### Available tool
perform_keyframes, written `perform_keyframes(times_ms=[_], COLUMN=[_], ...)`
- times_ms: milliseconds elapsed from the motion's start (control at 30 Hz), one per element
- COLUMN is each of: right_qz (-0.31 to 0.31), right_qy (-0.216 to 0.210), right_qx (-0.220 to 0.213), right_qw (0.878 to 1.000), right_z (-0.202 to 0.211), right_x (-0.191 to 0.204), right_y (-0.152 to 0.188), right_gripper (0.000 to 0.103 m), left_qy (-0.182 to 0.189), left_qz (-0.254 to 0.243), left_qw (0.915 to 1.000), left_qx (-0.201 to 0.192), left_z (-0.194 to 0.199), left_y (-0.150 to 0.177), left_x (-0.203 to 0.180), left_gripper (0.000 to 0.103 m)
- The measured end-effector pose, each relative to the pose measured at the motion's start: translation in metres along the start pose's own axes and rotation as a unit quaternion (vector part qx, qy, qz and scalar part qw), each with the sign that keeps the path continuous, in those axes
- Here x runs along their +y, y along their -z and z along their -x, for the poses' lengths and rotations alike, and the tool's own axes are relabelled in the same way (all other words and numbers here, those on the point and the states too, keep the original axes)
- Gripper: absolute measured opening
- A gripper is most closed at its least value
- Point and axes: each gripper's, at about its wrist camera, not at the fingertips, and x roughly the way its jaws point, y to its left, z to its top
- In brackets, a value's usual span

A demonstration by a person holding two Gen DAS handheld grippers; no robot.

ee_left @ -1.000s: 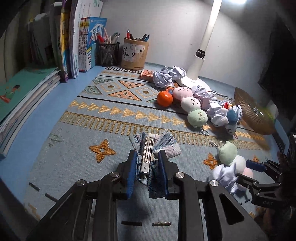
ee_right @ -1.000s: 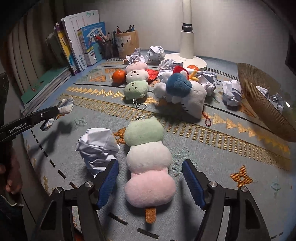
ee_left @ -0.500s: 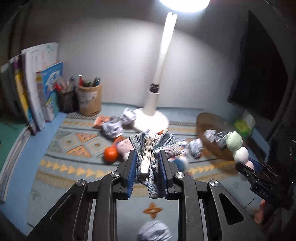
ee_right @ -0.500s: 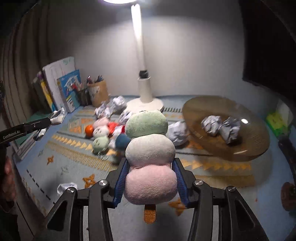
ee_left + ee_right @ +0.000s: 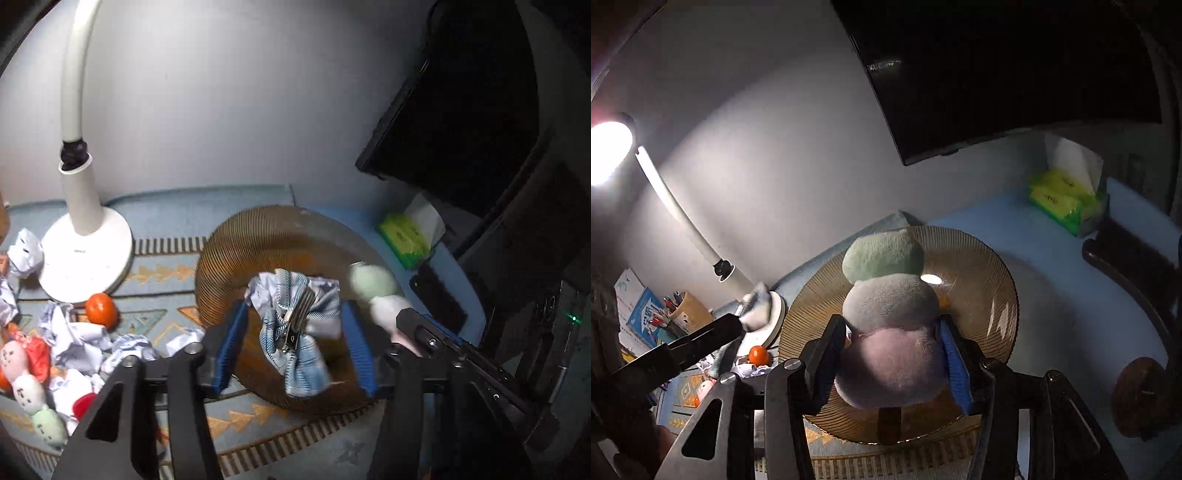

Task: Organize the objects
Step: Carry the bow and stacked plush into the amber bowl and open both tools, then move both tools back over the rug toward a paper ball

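Inside brown bowl (image 5: 221, 258): bow clip (image 5: 299, 325) (crumpled paper (image 5: 260, 291) beneath).

One ribbed brown plate (image 5: 221, 258) at centre. One plaid hair bow (image 5: 299, 325) over it. Two three-ball plush skewers: one (image 5: 890, 325) over the plate, one (image 5: 27, 391) at eight o'clock. One white lamp (image 5: 85, 236) at ten o'clock. One orange (image 5: 101, 309) at nine o'clock. Several crumpled paper balls (image 5: 74, 332), too jumbled to count exactly. One green tissue pack (image 5: 404, 236) at two o'clock. One pen cup (image 5: 689, 308) at nine o'clock in the right view.

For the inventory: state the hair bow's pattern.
Blue-and-white plaid hair bow with a metal clip; clearest in the left wrist view.
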Motion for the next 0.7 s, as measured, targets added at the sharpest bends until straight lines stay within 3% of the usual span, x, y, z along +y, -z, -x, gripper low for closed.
perform_keyframes(times_ms=[67, 200, 333, 467, 500, 567, 600, 700], right_qz=[-0.005, -0.002, 0.004, 0.039, 0.049, 0.071, 0.081, 0.110], right_qy=[0.005, 0.004, -0.019, -0.049, -0.060, -0.083, -0.092, -0.123], right_qx=[0.006, 0.000, -0.005, -0.016, -0.018, -0.022, -0.022, -0.013], right_qw=[1.000, 1.000, 1.000, 0.998, 0.997, 0.994, 0.992, 0.986], right_z=[-0.002, 0.009, 0.028, 0.052, 0.057, 0.067, 0.070, 0.072], right_x=[-0.006, -0.013, -0.003, 0.029, 0.039, 0.059, 0.069, 0.099], right_y=[0.003, 0.015, 0.024, 0.037, 0.041, 0.050, 0.056, 0.076], right_gripper=[0.056, 0.057, 0.057, 0.057, 0.057, 0.057, 0.060, 0.065], left_qy=[0.024, 0.026, 0.004, -0.052, -0.070, -0.108, -0.125, -0.165], left_qz=[0.010, 0.008, -0.024, -0.080, -0.089, -0.095, -0.091, -0.058], left_qw=[0.9995, 0.9996, 0.9975, 0.9862, 0.9825, 0.9751, 0.9715, 0.9682], left_qx=[0.017, -0.004, -0.066, -0.135, -0.148, -0.169, -0.179, -0.179], left_z=[-0.007, 0.018, 0.078, 0.159, 0.179, 0.213, 0.230, 0.259], left_y=[0.004, 0.015, 0.025, 0.038, 0.043, 0.054, 0.064, 0.107], left_x=[0.003, 0.005, 0.003, 0.002, 0.004, 0.015, 0.024, 0.061], left_gripper=[0.058, 0.058, 0.058, 0.058, 0.062, 0.086, 0.103, 0.102])
